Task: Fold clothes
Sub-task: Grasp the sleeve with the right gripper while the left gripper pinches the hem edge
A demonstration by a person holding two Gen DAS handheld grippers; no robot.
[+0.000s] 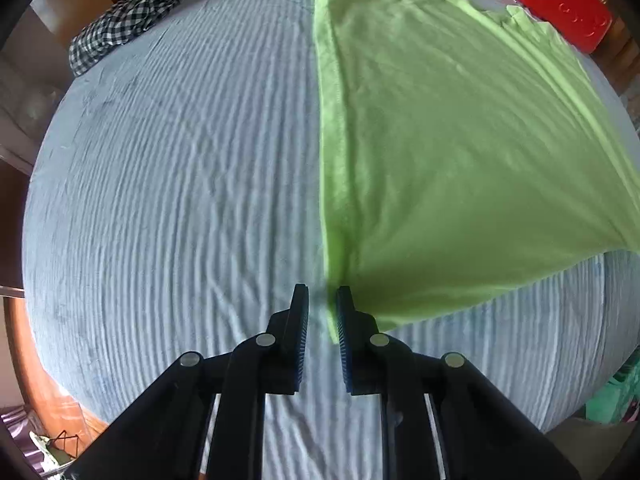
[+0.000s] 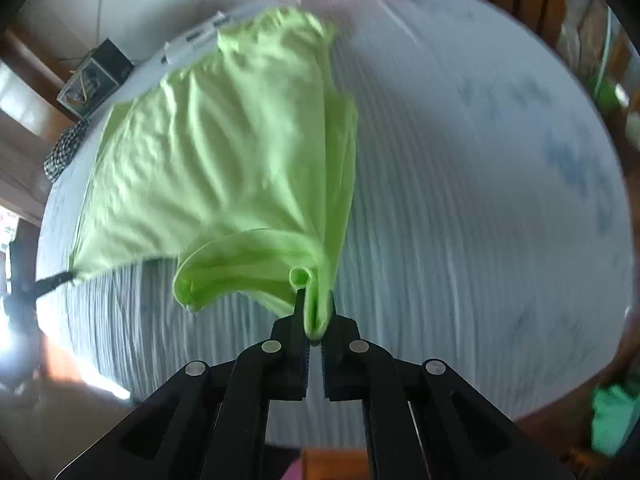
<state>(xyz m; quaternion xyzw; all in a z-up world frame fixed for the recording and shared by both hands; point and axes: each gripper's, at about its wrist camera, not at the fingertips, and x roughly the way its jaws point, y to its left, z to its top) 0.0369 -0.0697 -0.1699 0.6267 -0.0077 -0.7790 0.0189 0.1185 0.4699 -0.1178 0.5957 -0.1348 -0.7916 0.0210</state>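
Bed-sized surface under a pale blue ribbed cotton cover, wooden furniture round the edges. Clutter along the far side: red plastic box, black-and-white checked cloth, a clear-sided dark box, white cables.

Task item: lime-green cotton T-shirt, mostly spread flat on the cover, hem side toward the cameras.

Right gripper: fingers pressed together on a bunched corner of the shirt, a roll of fabric sticking up between the pads. That corner is lifted off the cover and the cloth drapes back from it; a loose flap curls just left of the fingers. Right view is motion-blurred, so that hand looks to be mid-move.

Left gripper: fingers narrowed but with a gap visible. The shirt's near left corner sits in that gap, green edge against the right-hand pad. Cover shows between the cloth and the left-hand pad, so I can't call it a firm pinch. In the right view its dark tip meets the shirt's far-left corner.

Step, my read: both lower corners being taken up to start the first fold.

Next move needs: left grip confirmed, both corners raised together, tension kept even, hem carried toward the collar end. Risk is the left corner slipping out.
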